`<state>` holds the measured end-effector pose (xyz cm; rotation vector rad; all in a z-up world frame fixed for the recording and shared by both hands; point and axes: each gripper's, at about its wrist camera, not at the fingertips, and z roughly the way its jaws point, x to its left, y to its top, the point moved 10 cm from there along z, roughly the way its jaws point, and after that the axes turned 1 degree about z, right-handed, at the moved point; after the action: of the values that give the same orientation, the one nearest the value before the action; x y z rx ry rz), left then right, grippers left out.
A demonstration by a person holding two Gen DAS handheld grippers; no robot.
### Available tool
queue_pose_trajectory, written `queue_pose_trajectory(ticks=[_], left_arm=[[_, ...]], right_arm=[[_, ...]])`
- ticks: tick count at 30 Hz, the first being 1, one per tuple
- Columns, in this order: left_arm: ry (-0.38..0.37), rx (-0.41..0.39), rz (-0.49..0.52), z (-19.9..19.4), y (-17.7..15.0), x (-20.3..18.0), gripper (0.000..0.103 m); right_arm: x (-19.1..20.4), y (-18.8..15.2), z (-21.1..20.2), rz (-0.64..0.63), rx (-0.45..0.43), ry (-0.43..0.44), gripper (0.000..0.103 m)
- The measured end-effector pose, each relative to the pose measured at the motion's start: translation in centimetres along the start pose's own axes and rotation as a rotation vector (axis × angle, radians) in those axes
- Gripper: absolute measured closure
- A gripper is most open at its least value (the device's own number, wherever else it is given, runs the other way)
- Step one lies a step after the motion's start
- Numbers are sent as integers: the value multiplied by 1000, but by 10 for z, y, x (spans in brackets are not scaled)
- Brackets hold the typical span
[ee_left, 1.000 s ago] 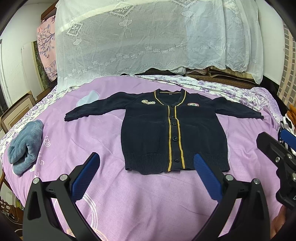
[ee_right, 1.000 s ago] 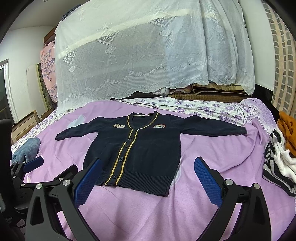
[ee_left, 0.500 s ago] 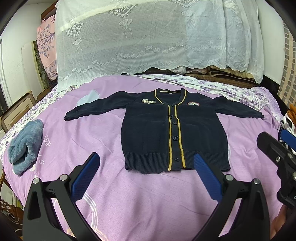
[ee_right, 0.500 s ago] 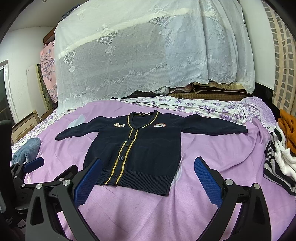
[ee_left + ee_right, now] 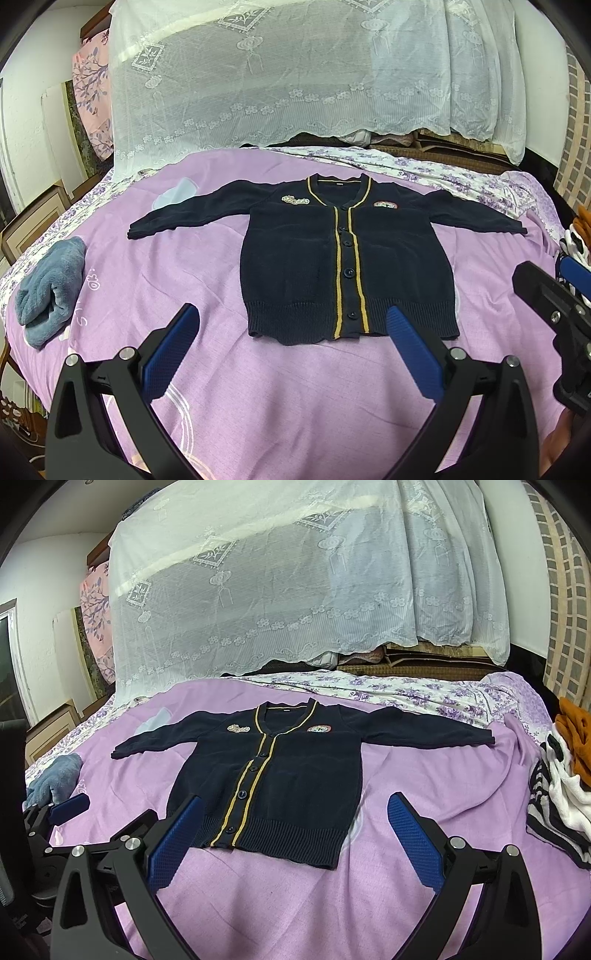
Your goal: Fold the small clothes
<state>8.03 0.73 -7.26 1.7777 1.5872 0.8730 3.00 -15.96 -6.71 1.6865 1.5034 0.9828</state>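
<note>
A small navy cardigan [image 5: 295,266] [image 5: 303,775] with yellow button trim and two chest badges lies flat and face up on the purple bedspread [image 5: 295,387] [image 5: 295,893], both sleeves spread sideways. My left gripper [image 5: 291,332] is open and held above the bedspread just short of the cardigan's hem, with nothing between its blue pads. My right gripper [image 5: 295,823] is also open and empty, hovering near the hem's right half. Each gripper shows at the edge of the other's view: the right gripper [image 5: 554,295], the left gripper [image 5: 62,812].
A folded blue-grey towel [image 5: 48,288] [image 5: 55,779] lies at the bed's left edge. A heap of striped, white and orange clothes [image 5: 561,782] sits at the right edge. A white lace cover [image 5: 295,74] drapes stacked bedding behind. Picture frames lean against the left wall.
Both grippers have drifted back slightly, so the cardigan sits a little farther away in both views. Both jaws stay open and the cardigan has not moved.
</note>
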Motion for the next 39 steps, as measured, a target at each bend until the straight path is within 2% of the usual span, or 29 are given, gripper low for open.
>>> queue_pose_trajectory(ticks=[19, 29, 34, 39], left_arm=[[2, 10, -5, 4, -2, -1, 4], [19, 64, -10, 41, 2, 2, 4], [76, 108, 12, 85, 8, 11, 4], [98, 151, 30, 125, 23, 13, 4]], right_arm=[[-1, 0, 4, 8, 10, 3, 3], [-19, -3, 34, 40, 37, -3, 3], [-55, -2, 65, 160, 51, 31, 3], [-115, 0, 102, 379, 120, 35, 3]])
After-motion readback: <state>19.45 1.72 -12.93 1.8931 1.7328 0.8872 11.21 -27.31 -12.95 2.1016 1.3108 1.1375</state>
